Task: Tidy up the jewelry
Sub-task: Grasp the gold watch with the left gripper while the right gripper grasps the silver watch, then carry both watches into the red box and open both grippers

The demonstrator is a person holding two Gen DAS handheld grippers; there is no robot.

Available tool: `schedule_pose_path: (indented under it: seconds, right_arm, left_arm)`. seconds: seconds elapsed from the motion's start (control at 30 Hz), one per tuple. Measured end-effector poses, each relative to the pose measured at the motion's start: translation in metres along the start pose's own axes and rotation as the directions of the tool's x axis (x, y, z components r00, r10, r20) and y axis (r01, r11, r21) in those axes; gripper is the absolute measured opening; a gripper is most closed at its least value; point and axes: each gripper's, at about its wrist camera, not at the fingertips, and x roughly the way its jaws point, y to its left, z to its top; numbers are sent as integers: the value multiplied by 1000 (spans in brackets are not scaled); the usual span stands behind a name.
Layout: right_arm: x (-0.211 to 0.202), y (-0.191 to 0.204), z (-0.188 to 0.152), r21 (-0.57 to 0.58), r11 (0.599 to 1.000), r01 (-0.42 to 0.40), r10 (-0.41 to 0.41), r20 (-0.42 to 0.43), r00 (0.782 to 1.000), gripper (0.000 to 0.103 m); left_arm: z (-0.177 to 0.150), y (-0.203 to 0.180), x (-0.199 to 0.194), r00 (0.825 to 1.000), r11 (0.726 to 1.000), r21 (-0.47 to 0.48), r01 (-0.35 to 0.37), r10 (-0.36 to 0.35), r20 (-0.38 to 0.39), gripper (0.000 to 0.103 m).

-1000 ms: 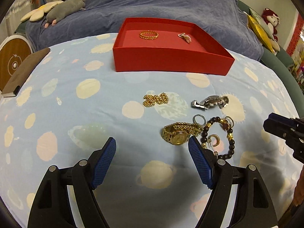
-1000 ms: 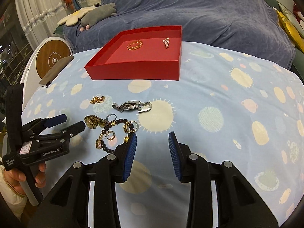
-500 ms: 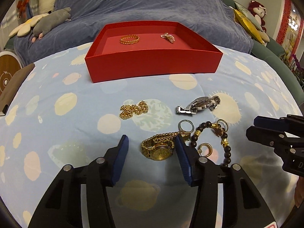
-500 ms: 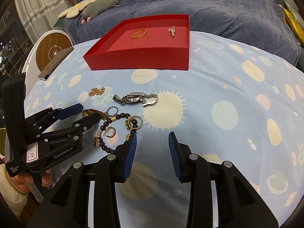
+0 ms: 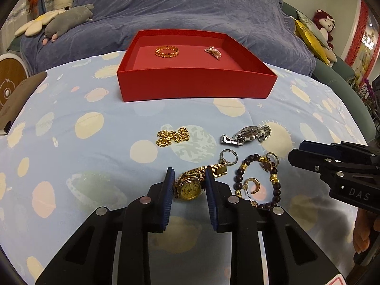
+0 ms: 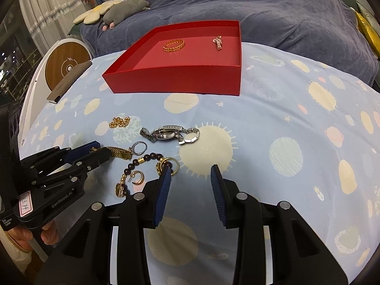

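Left claw (image 5: 189, 185) closing around gold watch (image 5: 190, 186)

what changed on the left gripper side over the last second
The left gripper came in over the gold watch and its jaws, wide a second ago, are closing around the watch case, which now sits between the pads. The right gripper kept its opening with nothing between its fingers. The red box, gold chain, silver watch and bead bracelet lie as before.

Black plastic tongs (image 5: 188, 182) with ribbed blue pads (image 6: 162, 191), silver screws, and white "GenRobot.AI" lettering.
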Motion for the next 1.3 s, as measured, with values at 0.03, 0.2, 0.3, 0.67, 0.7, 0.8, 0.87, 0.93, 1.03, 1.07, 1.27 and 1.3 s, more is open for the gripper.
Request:
schedule_pose_path:
  seconds: [0.03, 0.2, 0.3, 0.67, 0.7, 0.8, 0.87, 0.93, 1.03, 1.07, 1.27, 1.3]
  right_arm:
    - [2, 3, 3, -15, 1000, -3, 3, 4, 1000, 34]
    - [5, 19, 12, -121, 993, -6, 10, 25, 1000, 34]
    - [11, 24, 18, -148, 989, -19, 23, 22, 1000, 34]
    - [37, 27, 25, -171, 985, 5, -7, -12, 1000, 33]
    - [39, 26, 27, -171, 985, 7, -9, -13, 1000, 33]
    - [44, 22, 31, -159, 987, 8, -11, -14, 1000, 33]
    - [47, 20, 34, -154, 988, 9, -13, -20, 1000, 33]
    - [51, 17, 36, -142, 990, 2, -7, -33, 999, 32]
    - [52, 18, 38, -143, 990, -5, 0, -37, 999, 33]
    - [53, 19, 38, -151, 988, -1, -5, -38, 999, 33]
    - [57, 18, 40, -134, 991, -24, 17, -53, 998, 23]
    - [56, 18, 40, -130, 991, -29, 22, -55, 998, 20]
  left_arm:
    - [1, 3, -2, 1000, 1000, -9, 0, 0, 2, 22]
    - [4, 12, -11, 1000, 999, -33, 3, -2, 14, 22]
    - [4, 16, -13, 1000, 999, -42, 1, -1, 15, 22]
    - [4, 25, -14, 1000, 998, -68, 9, -9, 3, 22]
    - [5, 24, -14, 1000, 997, -70, 13, -13, 2, 22]
    - [6, 24, -13, 1000, 997, -72, 18, -18, 0, 22]
    - [7, 24, -12, 1000, 997, -74, 20, -20, 0, 22]
    - [8, 25, -11, 1000, 997, -75, 19, -19, 1, 23]
    - [9, 25, -10, 1000, 997, -80, 21, -21, -1, 22]
    - [8, 25, -10, 1000, 996, -82, 22, -22, -1, 22]
    - [9, 26, -11, 1000, 996, -84, 27, -27, 2, 22]
    - [9, 27, -11, 1000, 996, -84, 27, -27, 2, 23]
